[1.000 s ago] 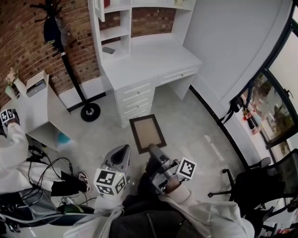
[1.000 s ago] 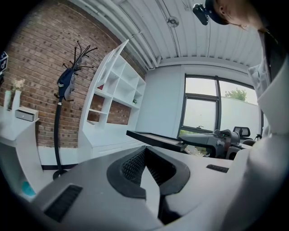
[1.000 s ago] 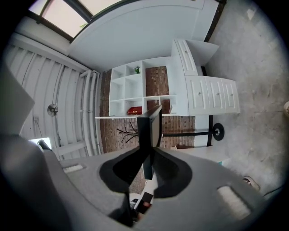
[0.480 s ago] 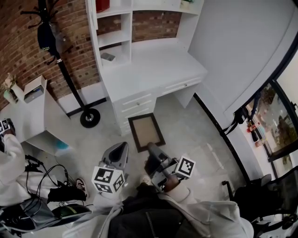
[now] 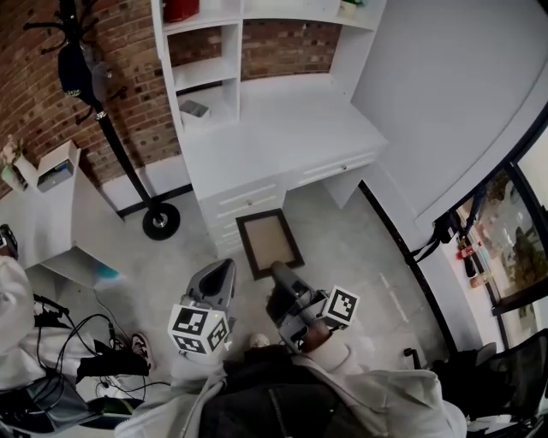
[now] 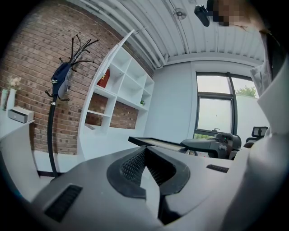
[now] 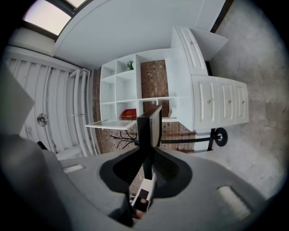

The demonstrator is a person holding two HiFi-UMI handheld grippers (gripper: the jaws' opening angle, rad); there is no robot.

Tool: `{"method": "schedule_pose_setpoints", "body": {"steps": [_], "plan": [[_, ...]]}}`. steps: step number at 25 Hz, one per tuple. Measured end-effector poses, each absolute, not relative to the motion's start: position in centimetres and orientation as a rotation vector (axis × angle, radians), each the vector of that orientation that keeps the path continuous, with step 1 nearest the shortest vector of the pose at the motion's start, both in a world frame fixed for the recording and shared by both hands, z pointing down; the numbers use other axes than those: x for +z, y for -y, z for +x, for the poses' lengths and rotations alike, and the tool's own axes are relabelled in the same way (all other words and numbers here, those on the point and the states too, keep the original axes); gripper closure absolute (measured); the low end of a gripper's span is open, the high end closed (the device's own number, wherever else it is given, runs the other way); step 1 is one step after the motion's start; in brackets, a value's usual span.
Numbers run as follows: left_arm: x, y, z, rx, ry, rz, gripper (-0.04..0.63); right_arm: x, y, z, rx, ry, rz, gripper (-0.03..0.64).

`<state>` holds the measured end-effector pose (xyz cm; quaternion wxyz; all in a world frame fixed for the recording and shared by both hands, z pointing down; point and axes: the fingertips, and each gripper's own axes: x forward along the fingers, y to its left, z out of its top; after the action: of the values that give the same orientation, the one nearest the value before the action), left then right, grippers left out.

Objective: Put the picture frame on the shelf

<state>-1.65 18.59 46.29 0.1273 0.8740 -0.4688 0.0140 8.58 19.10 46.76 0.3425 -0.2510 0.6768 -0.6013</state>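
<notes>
The picture frame (image 5: 269,242), dark-rimmed with a tan middle, lies flat and level in front of me above the floor. My right gripper (image 5: 279,271) is shut on its near edge. In the right gripper view the frame (image 7: 151,124) shows edge-on between the pads. My left gripper (image 5: 226,270) hangs beside it to the left, shut with nothing in it. In the left gripper view, my left gripper's (image 6: 145,149) pads meet at the tips, and the frame (image 6: 156,142) floats beyond. The white shelf unit (image 5: 205,73) stands on a white desk (image 5: 282,124) just ahead.
A black coat stand (image 5: 128,167) stands left of the desk against the brick wall. A white side table (image 5: 51,210), a person's sleeve (image 5: 13,299) and floor cables (image 5: 94,346) are at the left. A small object (image 5: 194,109) lies in the lower shelf bay, a red one (image 5: 180,8) higher up.
Both grippers and the held frame have travelled forward toward the desk, which now sits nearer and lower in the head view. The grip on the frame is unchanged.
</notes>
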Motion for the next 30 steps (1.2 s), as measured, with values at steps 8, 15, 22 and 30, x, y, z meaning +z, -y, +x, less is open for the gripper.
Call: {"method": "schedule_pose_setpoints", "body": {"steps": [8,15,22,30], "plan": [[47.2,-16.8,0.6,0.059,1.348,2.544,0.592,47.4,-17.2,10.7,-1.56,-1.751,-0.657,0.549],[47.5,-16.4,2.3,0.096,1.31,2.541,0.592,47.8,-17.6,12.3,-1.575,-1.706,-0.676,0.549],[47.9,-15.9,3.4,0.121,1.266,2.55,0.592,48.2,-17.3,13.3,-1.565,-1.676,-0.699,0.549],[48.3,-13.6,3.4,0.125,1.249,2.55,0.592,48.4,-15.2,13.1,-1.57,-1.677,-0.701,0.549]]}}
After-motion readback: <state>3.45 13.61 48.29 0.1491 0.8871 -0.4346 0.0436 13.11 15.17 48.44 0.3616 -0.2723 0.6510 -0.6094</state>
